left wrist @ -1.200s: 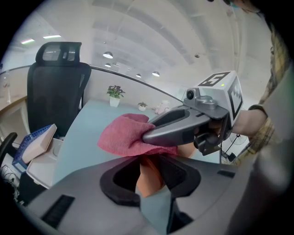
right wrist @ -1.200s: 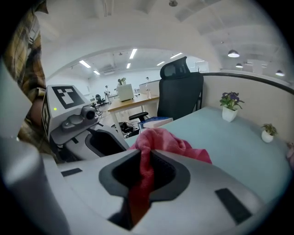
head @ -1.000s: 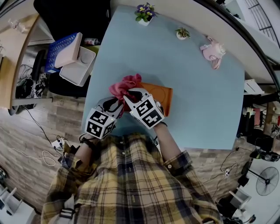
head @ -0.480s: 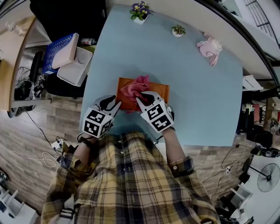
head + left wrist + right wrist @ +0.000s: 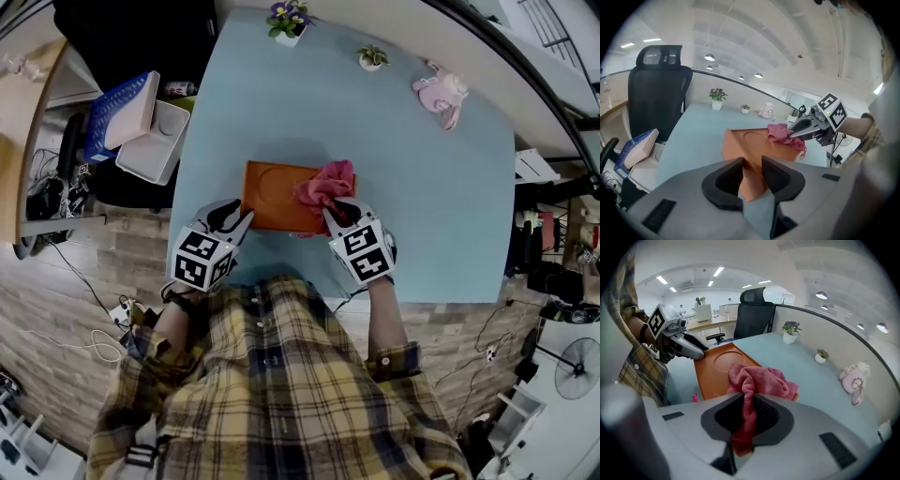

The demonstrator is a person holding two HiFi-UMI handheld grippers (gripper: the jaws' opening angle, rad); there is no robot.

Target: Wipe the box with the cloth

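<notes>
An orange flat box (image 5: pixel 277 192) with a round recess in its top lies on the pale blue table (image 5: pixel 431 169). My left gripper (image 5: pixel 239 221) is shut on the box's near left corner (image 5: pixel 751 180), the corner pinched between its dark pads. A pink cloth (image 5: pixel 325 187) rests bunched on the right end of the box (image 5: pixel 719 366). My right gripper (image 5: pixel 335 215) is shut on the cloth (image 5: pixel 757 385), a strip of it hanging down between the jaws. From the left gripper view the right gripper (image 5: pixel 796 132) presses the cloth (image 5: pixel 780 133) on the box's far end.
At the table's far edge stand a purple flower pot (image 5: pixel 286 21), a small green plant (image 5: pixel 372 58) and a pink toy (image 5: pixel 441 94). Left of the table are a black chair (image 5: pixel 658 93) and a blue basket with white containers (image 5: pixel 141 127).
The right gripper has dragged the pink cloth from the box's left end across to its right end. The left gripper has stayed clamped on the near left corner.
</notes>
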